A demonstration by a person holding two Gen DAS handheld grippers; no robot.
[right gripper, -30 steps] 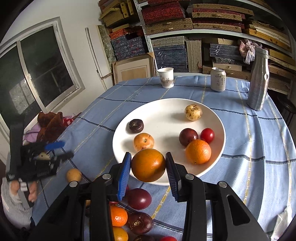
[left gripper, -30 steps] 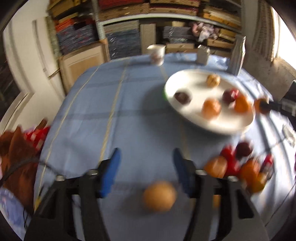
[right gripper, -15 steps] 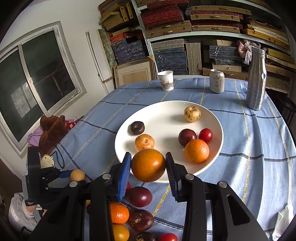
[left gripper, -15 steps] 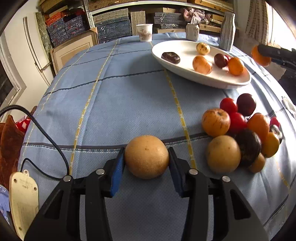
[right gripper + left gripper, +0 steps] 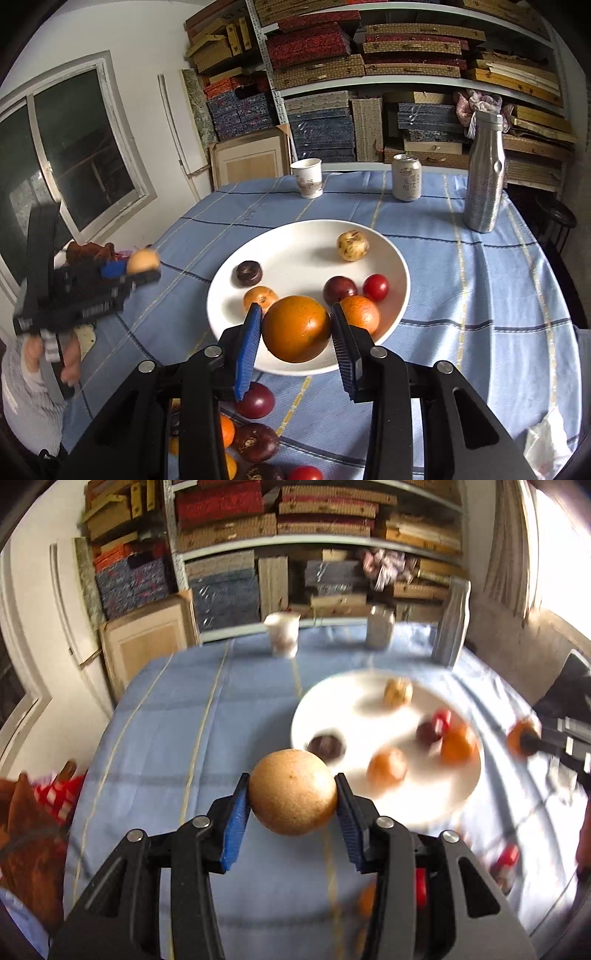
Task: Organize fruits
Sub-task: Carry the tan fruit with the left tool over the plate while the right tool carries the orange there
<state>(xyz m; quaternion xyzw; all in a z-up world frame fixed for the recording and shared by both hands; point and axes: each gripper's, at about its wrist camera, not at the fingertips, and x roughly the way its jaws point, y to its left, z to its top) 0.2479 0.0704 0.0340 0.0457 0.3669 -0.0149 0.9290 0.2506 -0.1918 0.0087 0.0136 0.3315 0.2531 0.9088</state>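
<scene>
left gripper clamped on tan round fruit, raised over blue tablecloth, left of white plate. right gripper clamped on large orange, over near rim of plate. loose fruit pile nearest, on cloth.

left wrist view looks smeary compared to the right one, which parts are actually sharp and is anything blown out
Left wrist view: the left gripper and its tan fruit are sharp; the plate, cup and can behind are motion-blurred, and the window at right is blown out. Right wrist view: sharp nearly throughout, evenly lit; only the left gripper is blurred.
</scene>
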